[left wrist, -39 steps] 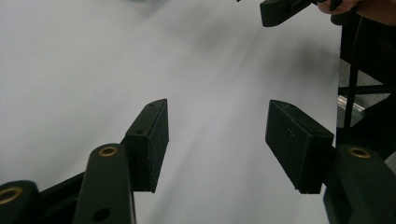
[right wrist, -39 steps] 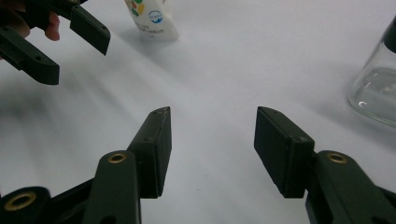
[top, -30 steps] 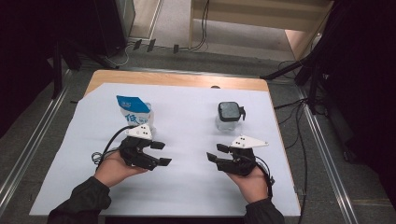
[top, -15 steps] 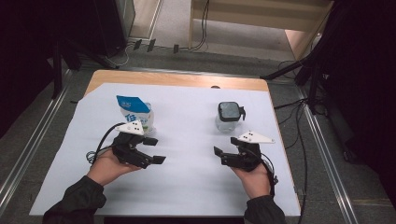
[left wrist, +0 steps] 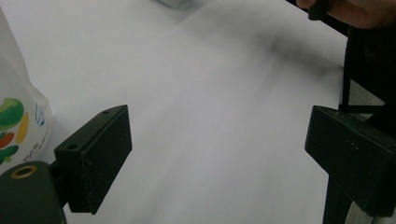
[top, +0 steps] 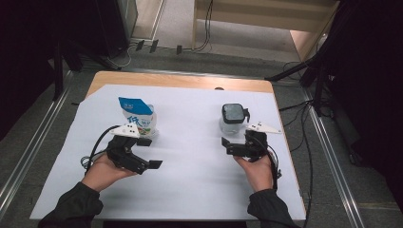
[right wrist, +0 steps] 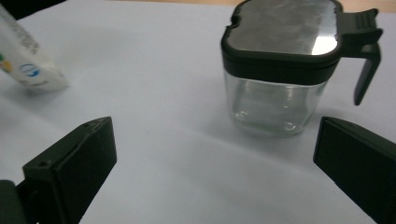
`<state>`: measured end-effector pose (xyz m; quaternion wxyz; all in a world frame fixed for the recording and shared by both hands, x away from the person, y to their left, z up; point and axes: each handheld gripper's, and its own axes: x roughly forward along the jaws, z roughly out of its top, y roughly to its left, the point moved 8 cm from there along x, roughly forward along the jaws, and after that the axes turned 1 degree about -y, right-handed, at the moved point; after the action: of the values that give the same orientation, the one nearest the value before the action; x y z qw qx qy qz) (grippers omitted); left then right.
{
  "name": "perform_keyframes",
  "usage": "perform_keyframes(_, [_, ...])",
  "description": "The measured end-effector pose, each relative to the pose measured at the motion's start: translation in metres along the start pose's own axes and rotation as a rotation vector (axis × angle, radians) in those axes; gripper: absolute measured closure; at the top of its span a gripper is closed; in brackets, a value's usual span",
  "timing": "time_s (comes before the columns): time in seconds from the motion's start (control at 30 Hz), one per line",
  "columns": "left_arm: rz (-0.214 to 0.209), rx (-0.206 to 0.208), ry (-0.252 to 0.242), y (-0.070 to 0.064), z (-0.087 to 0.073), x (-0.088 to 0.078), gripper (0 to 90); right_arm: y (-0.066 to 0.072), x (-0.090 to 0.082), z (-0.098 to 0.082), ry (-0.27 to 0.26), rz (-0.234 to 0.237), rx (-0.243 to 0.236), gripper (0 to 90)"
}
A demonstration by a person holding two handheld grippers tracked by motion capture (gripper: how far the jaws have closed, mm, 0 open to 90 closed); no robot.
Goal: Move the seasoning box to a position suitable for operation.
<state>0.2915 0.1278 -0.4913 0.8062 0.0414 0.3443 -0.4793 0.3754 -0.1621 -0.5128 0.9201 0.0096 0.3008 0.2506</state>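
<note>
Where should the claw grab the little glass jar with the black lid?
Probably around the clear glass body of the jar, below the black lid, coming in level from the near side. The right claw already faces it, open. Its walls look fairly flat, and the handle sticks out sideways, clear of that approach.

High view above the table (top: 190, 190); both claw cameras low, close, sharing its white sheet.

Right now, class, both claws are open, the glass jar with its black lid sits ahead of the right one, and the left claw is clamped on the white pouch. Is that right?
Not quite. The left claw is open and holds nothing; the white pouch stands beside it, as the left gripper view shows. The right claw is open, with the glass jar ahead.
</note>
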Motion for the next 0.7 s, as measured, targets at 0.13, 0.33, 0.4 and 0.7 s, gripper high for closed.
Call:
perform_keyframes(0.13, [0.015, -0.002, 0.001, 0.000, -0.003, -0.004, 6.8, -0.008, 0.009, 0.004, 0.010, -0.029, 0.015, 0.0])
perform_keyframes(0.33, [0.035, -0.003, -0.011, 0.000, -0.006, -0.008, 6.8, -0.019, 0.020, 0.010, 0.008, -0.058, 0.017, 0.0])
perform_keyframes(0.4, [0.039, -0.007, -0.014, -0.001, -0.007, -0.009, 6.8, -0.022, 0.024, 0.012, 0.014, -0.084, 0.012, 0.0])
perform_keyframes(0.7, [0.047, -0.020, -0.006, -0.003, -0.013, -0.009, 7.0, -0.030, 0.042, 0.016, 0.021, -0.118, 0.022, 0.1])
